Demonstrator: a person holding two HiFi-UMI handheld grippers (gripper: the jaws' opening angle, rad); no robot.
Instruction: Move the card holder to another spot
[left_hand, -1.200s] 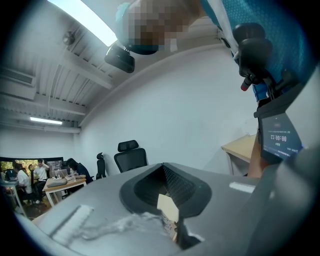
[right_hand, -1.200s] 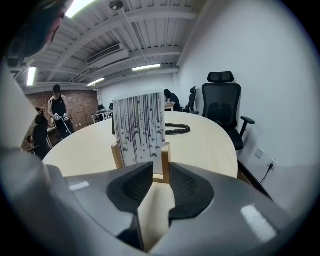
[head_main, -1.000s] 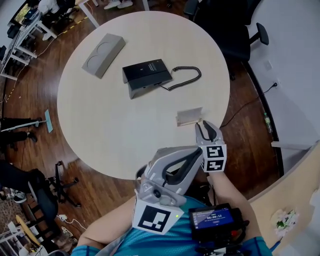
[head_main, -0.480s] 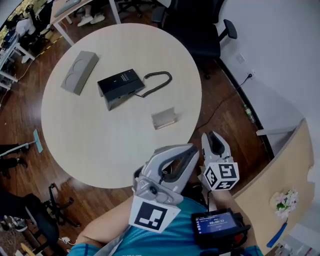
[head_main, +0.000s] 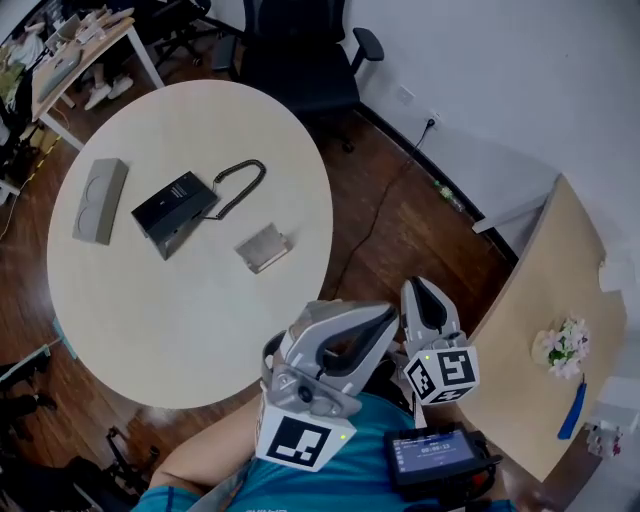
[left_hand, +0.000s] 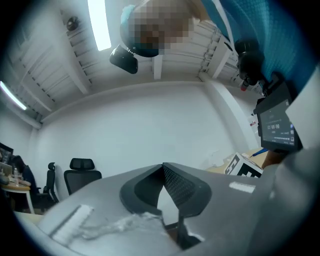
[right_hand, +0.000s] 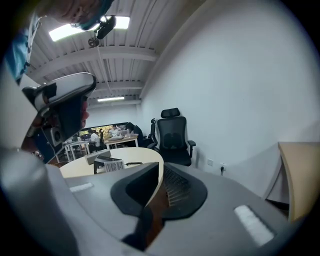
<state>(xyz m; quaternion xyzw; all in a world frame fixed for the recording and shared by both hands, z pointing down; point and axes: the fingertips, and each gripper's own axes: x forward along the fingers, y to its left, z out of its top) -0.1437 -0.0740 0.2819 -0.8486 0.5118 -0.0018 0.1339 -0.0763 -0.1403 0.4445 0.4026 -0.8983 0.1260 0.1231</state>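
Left claw (head_main: 387, 316) is closing and its two tips meet, with nothing between them. Right claw (head_main: 419, 286) is closing too. Its tips come almost together, and nothing is between them either. Both claws are held close to the person's body, past the edge of the table. The right claw is just beside the left one. Each has a cube with black and white squares on it.

The card holder (head_main: 263, 247) lies on the round table (head_main: 200, 330), near the table's right edge. It is gray and looks flat from above. No claw touches it, and both are well apart from it.

Left of the card holder sits a black phone (head_main: 173, 212). The two do not touch. A curly cord (head_main: 240, 183) runs out from the phone. Farther left, near the other edge, lies a gray tray (head_main: 98, 200) with two round dents in it.

Behind the table stands a black chair (head_main: 300, 50) on the brown wood floor (head_main: 400, 225). On the right is a light wood desk (head_main: 540, 290) with some flowers (head_main: 561, 346) and a blue pen (head_main: 574, 410) on it. A small screen (head_main: 436, 455) hangs at the person's chest, over a blue-green shirt (head_main: 215, 492).
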